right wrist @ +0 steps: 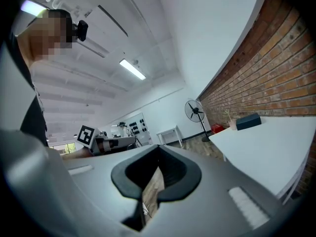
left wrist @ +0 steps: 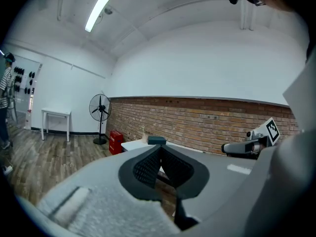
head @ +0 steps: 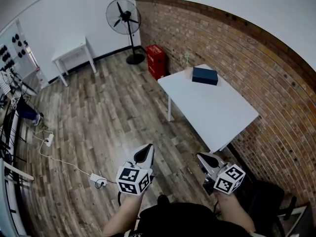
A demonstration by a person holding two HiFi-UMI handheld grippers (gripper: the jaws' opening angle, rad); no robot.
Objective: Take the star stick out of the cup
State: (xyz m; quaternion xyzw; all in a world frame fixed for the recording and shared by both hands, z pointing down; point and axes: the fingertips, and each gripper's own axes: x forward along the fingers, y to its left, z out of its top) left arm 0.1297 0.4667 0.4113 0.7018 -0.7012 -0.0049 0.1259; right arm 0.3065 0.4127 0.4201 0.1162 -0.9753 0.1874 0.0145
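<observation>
Wood-plank floor fronts a brick wall as the left gripper [head: 144,154] and right gripper [head: 207,159], both shut and empty, hang well short of the white rectangular table [head: 217,112], where the small pale cup [head: 188,73] holds the thin star stick [head: 186,59] at the far corner; arriving with jaws together would probably topple it.

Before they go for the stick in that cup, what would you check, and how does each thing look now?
1. The cup is on the table: ok, at its far end beside the box.
2. The stick is in it: ok; its star is too small to tell.
3. The left gripper is empty: ok, jaws together on nothing.
4. The right gripper is empty: ok, likewise.
5. Jaws open for a grab: not ok.
6. Within reach: probably not ok; both grippers are over the floor, apart from the table.
</observation>
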